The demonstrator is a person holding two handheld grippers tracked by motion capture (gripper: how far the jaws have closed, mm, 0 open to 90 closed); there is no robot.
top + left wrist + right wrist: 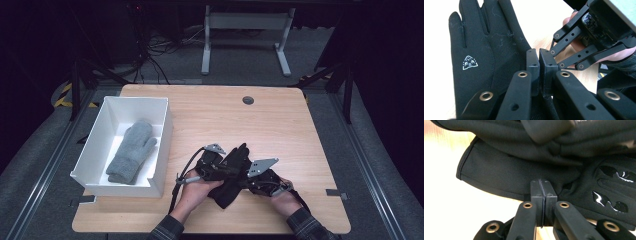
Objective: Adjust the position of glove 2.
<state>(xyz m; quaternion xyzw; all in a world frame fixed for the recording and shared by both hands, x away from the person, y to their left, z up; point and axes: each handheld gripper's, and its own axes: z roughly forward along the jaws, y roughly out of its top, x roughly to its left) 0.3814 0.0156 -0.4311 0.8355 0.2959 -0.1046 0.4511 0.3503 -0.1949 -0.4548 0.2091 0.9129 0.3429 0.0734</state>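
Black fabric, a glove (231,177), lies between the two grippers near the front edge of the wooden table (280,125) in the high view, its fingers pointing away from the person. The left gripper (220,167) sits at the glove's left side and the right gripper (250,179) at its right, each held in a hand that comes in from the bottom. Farther left a white box (100,125) stands on the table with a grey mitten (131,152) lying inside it. In the left gripper view the jaws are pressed together over the lower edge of the glove, whose fingers spread upward and show a small white logo (469,63); the other gripper reaches in from the upper right. In the right gripper view the jaws are together too, pinching a fold of the glove's cuff edge, with shiny grip patches (609,202) on the fabric to the right and pale table below.
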